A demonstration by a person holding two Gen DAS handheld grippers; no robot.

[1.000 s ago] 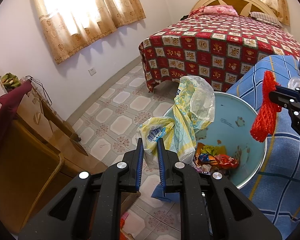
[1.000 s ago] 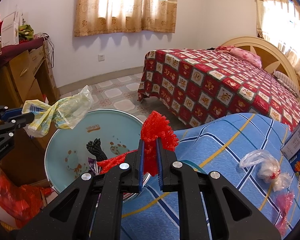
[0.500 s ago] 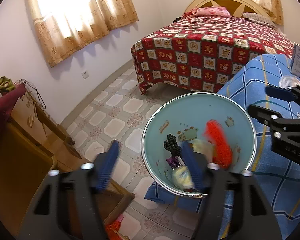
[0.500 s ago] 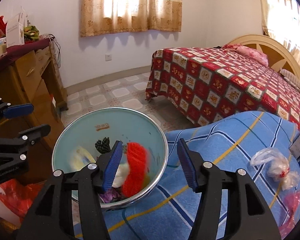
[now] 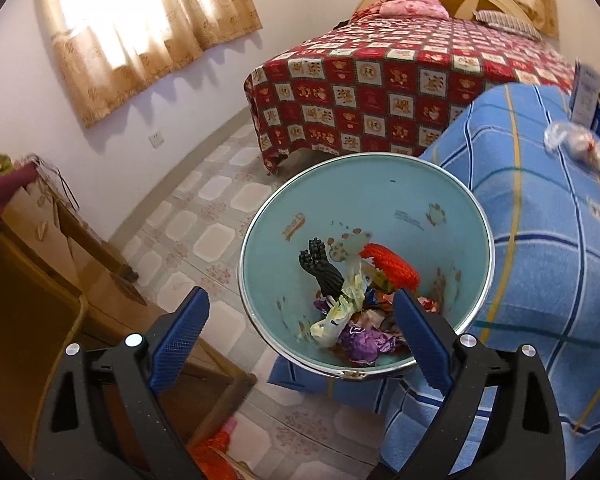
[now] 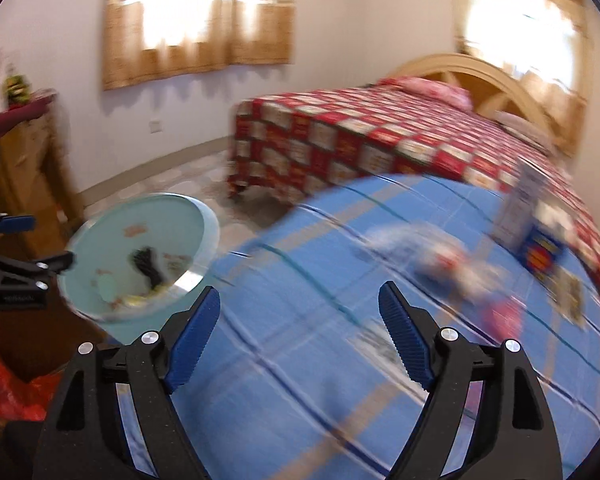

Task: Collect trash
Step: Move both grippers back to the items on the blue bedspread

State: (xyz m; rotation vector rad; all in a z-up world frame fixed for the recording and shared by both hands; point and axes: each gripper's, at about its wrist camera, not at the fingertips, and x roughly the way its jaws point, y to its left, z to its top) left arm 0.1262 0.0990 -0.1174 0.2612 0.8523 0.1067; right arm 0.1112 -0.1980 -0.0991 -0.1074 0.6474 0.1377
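Observation:
A light blue trash bin (image 5: pixel 384 204) stands beside the blue checked blanket (image 5: pixel 540 248). Inside it lie a red net (image 5: pixel 392 270), a black net (image 5: pixel 320 268), a yellow-white plastic bag (image 5: pixel 342 310) and crumpled wrappers (image 5: pixel 362 340). My left gripper (image 5: pixel 299 294) hangs over the bin's near rim, its jaws opening with nothing between them. In the blurred right wrist view my right gripper (image 6: pixel 299 289) is over the blanket (image 6: pixel 300 360), jaws opening and empty. A clear plastic bag (image 6: pixel 448 264) and a pink wrapper (image 6: pixel 500 316) lie ahead of it. The bin (image 6: pixel 112 220) and left gripper (image 6: pixel 40 240) sit at its left.
A bed with a red patchwork cover (image 5: pixel 400 80) stands behind the bin. A wooden cabinet (image 5: pixel 40 264) is at the left across the tiled floor (image 5: pixel 212 208). A box (image 5: pixel 586 96) stands on the blanket's far end. A red-orange bag (image 6: pixel 12 392) lies low by the cabinet.
Both grippers opened: the left let the yellow-white bag fall, the right let the red net fall, both into the bin. The right gripper then swung right, over the blanket.

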